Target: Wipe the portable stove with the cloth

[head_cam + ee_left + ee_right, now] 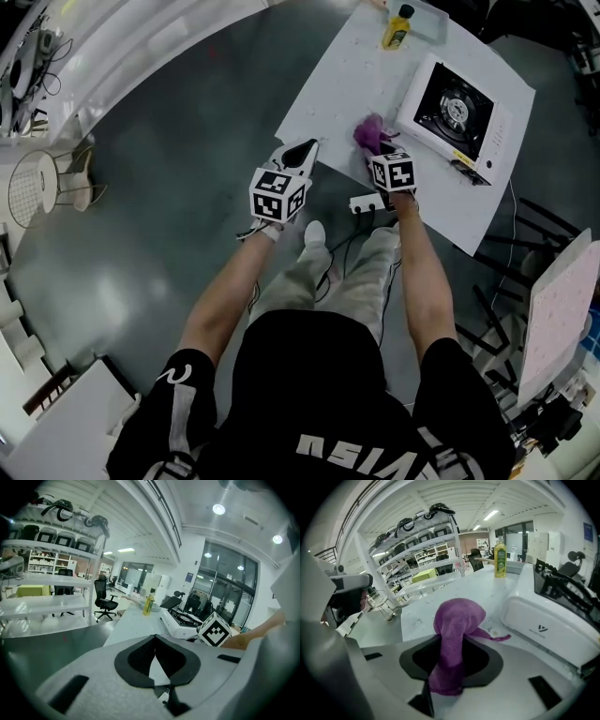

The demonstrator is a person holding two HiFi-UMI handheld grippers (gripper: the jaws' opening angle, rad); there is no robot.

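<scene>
- White table [337, 84].
- Portable stove [455, 112] sits on the table's right part. Burner bare, no pot on it.
- Right gripper [450, 644]: jaws pinch the purple cloth [370, 134], its wad poking out just short of the stove's near wall.
- Stove lies at 2 o'clock from those fingers, so the right hand is nearer.
- Left gripper [307, 148]: jaws together, empty, at 9 o'clock of the cloth.
- Bottle [398, 26] at 12 o'clock holds yellow liquid, cap on.

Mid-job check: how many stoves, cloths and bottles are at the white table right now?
Portable stove: 1
Purple cloth, clamped in the right tongs: 1
Yellow bottle: 1
Total: 3
</scene>
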